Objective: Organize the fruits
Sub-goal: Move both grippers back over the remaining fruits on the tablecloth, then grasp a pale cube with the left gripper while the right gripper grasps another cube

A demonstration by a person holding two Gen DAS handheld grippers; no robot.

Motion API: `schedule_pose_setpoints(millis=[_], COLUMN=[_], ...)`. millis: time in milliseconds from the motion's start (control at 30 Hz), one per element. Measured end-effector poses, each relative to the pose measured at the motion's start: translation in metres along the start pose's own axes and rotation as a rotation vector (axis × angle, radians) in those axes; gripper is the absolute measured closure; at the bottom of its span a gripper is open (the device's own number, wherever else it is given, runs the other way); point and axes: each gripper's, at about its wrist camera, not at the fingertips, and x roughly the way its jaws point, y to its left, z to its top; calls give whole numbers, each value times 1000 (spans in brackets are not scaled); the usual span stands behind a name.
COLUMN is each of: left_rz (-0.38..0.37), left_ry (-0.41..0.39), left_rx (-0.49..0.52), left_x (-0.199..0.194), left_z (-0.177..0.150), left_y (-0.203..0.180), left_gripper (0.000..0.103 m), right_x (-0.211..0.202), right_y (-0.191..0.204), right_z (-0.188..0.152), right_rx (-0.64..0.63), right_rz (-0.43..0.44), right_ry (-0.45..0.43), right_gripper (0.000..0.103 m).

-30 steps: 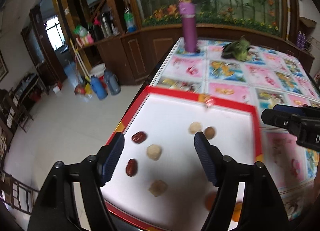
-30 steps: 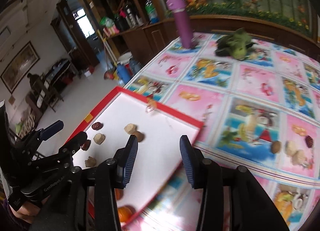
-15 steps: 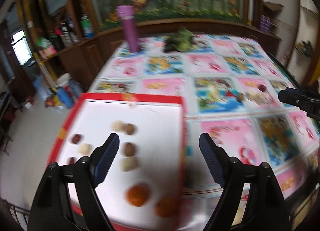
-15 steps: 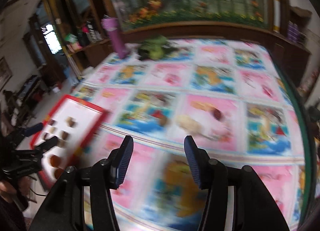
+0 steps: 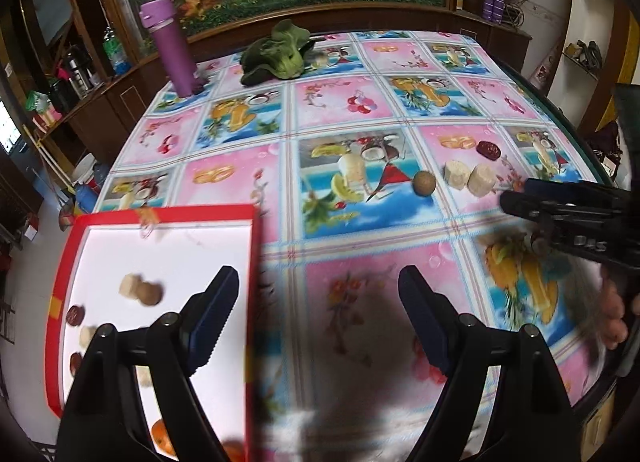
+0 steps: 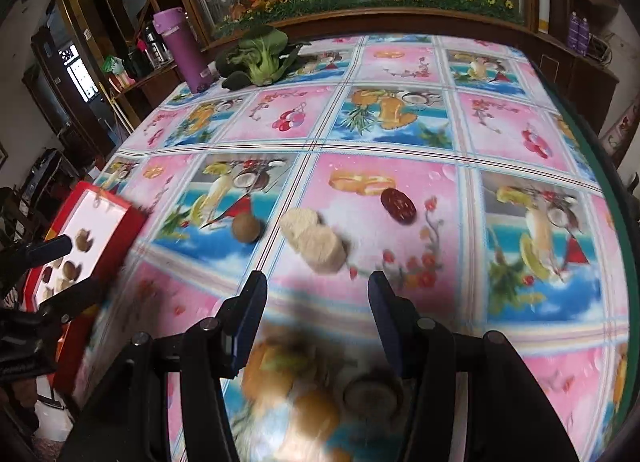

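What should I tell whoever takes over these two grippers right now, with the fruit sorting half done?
Left hand-held gripper: open, empty, over the cloth just right of the red tray.
Right hand-held gripper: open, empty, pointed at the loose pieces on the tablecloth.
Done: the tray already holds red dates, pale chunks, brown round fruits and orange fruits at its near end.
Left on the cloth: one brown round fruit, two pale chunks lying together, one red date.
Next, probably: take the pale chunks, nearest the right gripper, to the tray.
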Motion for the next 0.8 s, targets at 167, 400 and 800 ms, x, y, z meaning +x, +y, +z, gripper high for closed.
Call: schedule_pose_setpoints(millis=[167,400,800], left_rz=[-36,-220,-331], left_ry=[10,69,144], left_rx=[10,74,67], left_x=[5,25,82], left_z=[9,19,59], left_y=[-9,-48,-103], left_gripper=[21,21,48], right_x=[17,9,-34], right_y=[-7,-34,-89], right_z=[7,10,18], right_rx=[20,110,339], right_rz=[13,68,154], right_ry=[9,-12,-145], right_gripper=[71,77,77])
